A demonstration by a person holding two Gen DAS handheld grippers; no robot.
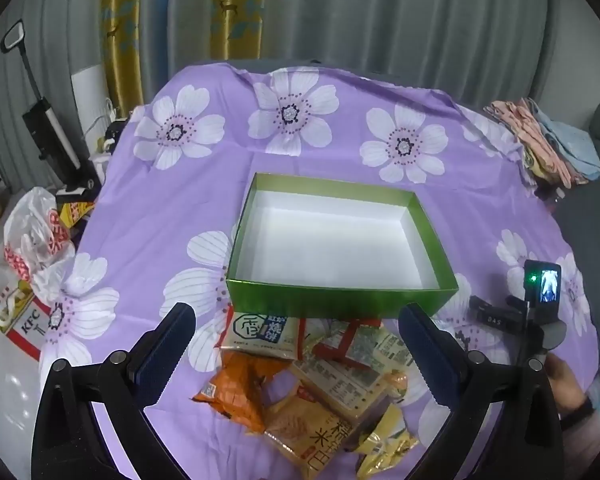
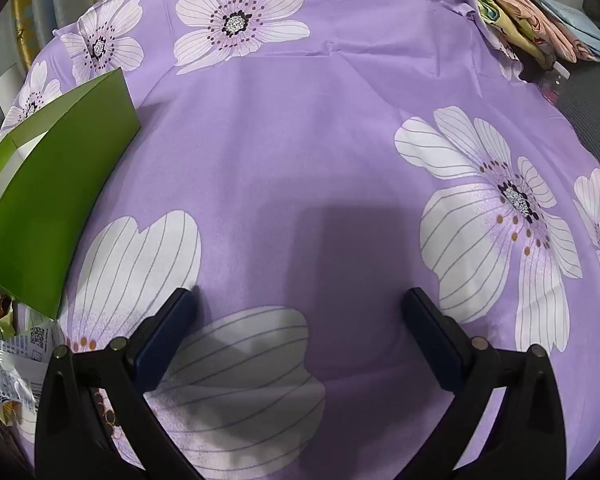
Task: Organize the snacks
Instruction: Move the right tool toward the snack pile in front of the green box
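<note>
A green box (image 1: 340,300) with a white inside stands open and empty on the purple flowered cloth (image 1: 172,208). In front of it lies a heap of snack packets (image 1: 324,376): an orange bag (image 1: 236,392), a cream and blue packet (image 1: 260,330) and several yellow ones. My left gripper (image 1: 296,314) hovers open above the heap, nothing between its fingers. In the right wrist view my right gripper (image 2: 300,294) stands open over bare cloth (image 2: 320,140), with the green box (image 2: 48,200) at its left and some packets (image 2: 12,360) at the lower left edge.
The other gripper's body with a small lit screen (image 1: 542,280) and a person's hand (image 1: 568,384) sit at the right of the heap. Folded fabrics (image 1: 552,140) lie at the cloth's far right edge. Plastic bags and a KFC box (image 1: 24,316) sit on the floor left.
</note>
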